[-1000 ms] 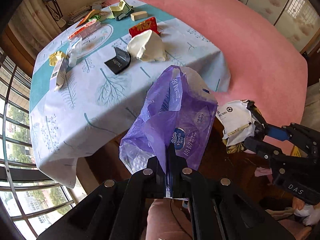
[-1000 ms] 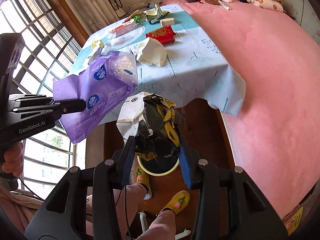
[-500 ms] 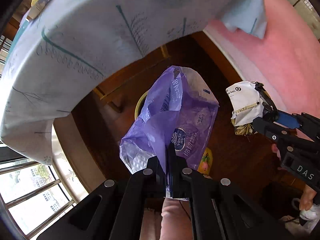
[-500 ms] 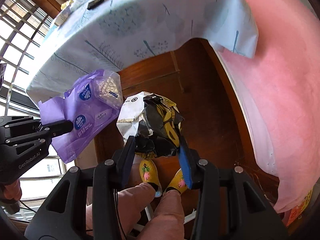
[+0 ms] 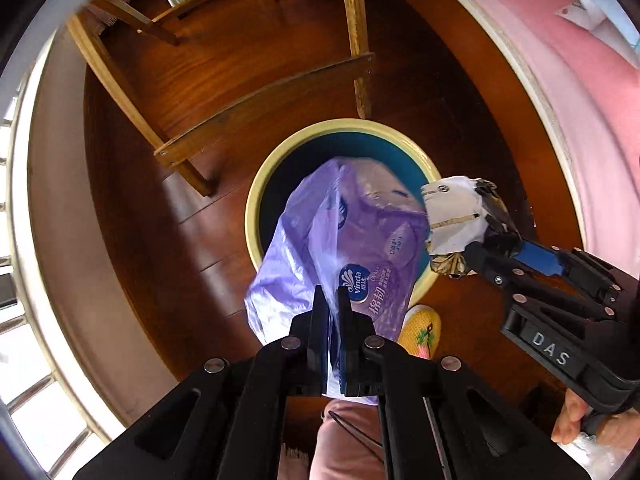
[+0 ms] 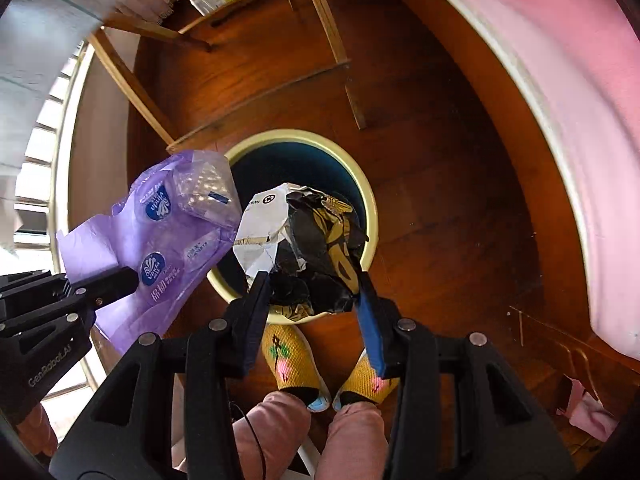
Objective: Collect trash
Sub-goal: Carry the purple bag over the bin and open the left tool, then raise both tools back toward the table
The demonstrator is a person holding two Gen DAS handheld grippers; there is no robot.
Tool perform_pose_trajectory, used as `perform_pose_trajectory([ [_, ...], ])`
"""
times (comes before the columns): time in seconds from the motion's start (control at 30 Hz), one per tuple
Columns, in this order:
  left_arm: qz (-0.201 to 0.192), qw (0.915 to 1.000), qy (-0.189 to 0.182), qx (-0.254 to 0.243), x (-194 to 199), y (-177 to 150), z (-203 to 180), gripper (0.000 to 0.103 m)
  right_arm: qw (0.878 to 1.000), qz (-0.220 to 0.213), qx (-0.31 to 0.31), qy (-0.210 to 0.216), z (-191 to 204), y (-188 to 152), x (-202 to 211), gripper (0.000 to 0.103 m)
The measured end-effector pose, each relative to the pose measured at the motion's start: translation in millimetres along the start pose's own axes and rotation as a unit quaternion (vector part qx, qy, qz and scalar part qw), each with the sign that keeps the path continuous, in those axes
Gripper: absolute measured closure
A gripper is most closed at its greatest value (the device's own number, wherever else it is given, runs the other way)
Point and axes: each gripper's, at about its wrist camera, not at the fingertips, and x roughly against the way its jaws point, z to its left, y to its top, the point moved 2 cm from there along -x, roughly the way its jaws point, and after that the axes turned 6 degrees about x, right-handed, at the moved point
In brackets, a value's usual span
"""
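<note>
We've got the right gripper (image 6: 316,284) clamping a crumpled black-and-white wrapper (image 6: 296,240) over the bin (image 6: 370,204); left gripper (image 6: 116,276) pinches a purple tissue bag (image 6: 176,232) beside it.

left wrist view: faces steeply down, close over the bin (image 5: 256,204)
right wrist view: faces steeply down from just beside
shared: bin (image 6: 372,216), wooden floor (image 5: 224,60), each other's gripper

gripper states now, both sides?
Left gripper: closed on the purple plastic tissue wrapper, above the cream-rimmed round bin.
Right gripper: closed on the crumpled white-and-black paper packet, also above the bin.
</note>
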Motion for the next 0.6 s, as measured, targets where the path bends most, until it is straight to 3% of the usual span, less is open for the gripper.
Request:
perform_pose_trajectory([
  [0.03,-0.001,1.0000,0.004,0.001,-8.5,2.1,-1.1,0.098,1.000,0.003,-0.002,0.000,-0.9,3.1,-13.1,0.064],
  [0.2,-0.009,0.9998,0.014,0.007,-36.8,15.9,0.8,0.053,1.000,0.010,-0.014,-0.003,-4.9,14.6,-65.8,0.062],
  [0.37,-0.009,0.9997,0.018,0.013,-45.2,33.9,18.9,0.045,1.000,0.010,-0.024,0.002,-8.0,19.4,-97.4,0.050],
  [0.6,-0.038,0.9989,0.026,0.000,-14.5,45.9,31.2,0.041,1.000,0.002,-0.029,0.001,-12.8,21.0,-86.1,0.050],
])
